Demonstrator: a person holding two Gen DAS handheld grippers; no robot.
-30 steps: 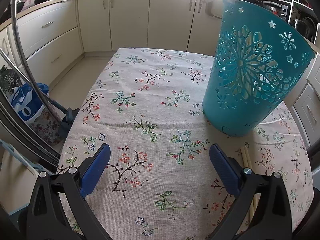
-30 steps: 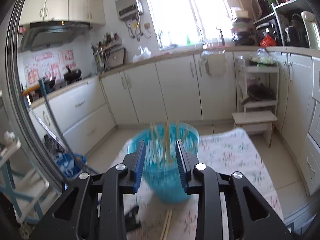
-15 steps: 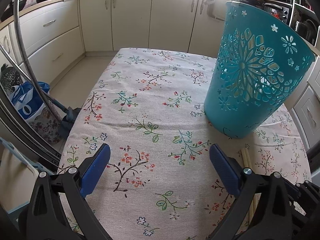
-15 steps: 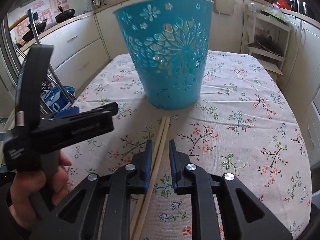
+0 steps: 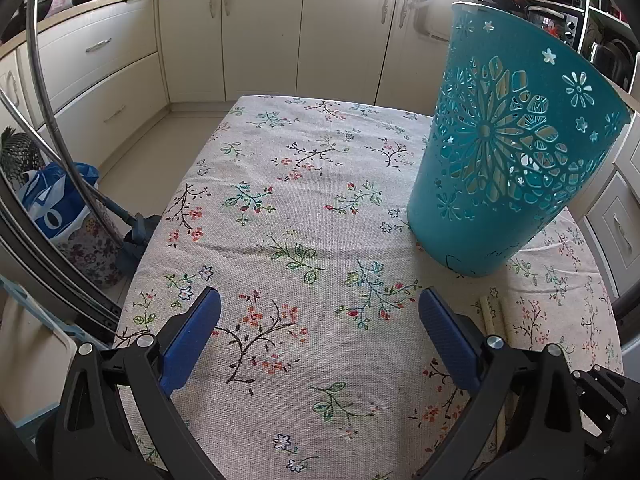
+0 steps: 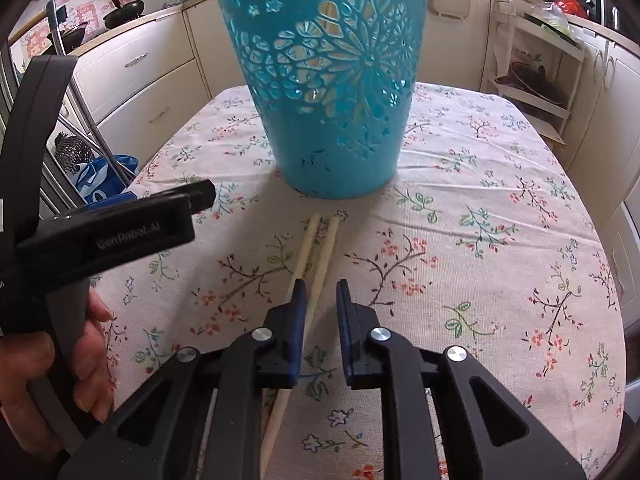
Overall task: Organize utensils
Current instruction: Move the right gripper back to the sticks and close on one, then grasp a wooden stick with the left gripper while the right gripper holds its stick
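Note:
A teal cut-out basket (image 6: 332, 80) stands upright on the floral tablecloth (image 6: 480, 240); pale sticks show through its holes. It also shows at the right of the left wrist view (image 5: 508, 160). Two pale chopsticks (image 6: 320, 256) lie side by side on the cloth in front of it; their tips show in the left wrist view (image 5: 494, 314). My right gripper (image 6: 321, 292) is low over the chopsticks, jaws slightly apart, one stick running between them. My left gripper (image 5: 320, 320) is wide open and empty over the cloth; its body shows in the right wrist view (image 6: 112, 236).
Cream kitchen cabinets (image 5: 256, 32) surround the table. A chair frame (image 5: 48, 128) and a blue bag (image 5: 52, 208) stand on the floor at the left. A shelf rack (image 6: 536, 68) stands at the far right. The table's edge (image 5: 152, 240) drops off at the left.
My right gripper came down from above the basket to the chopsticks on the cloth, moved in closer, and its jaws opened a little. My left gripper has barely moved.

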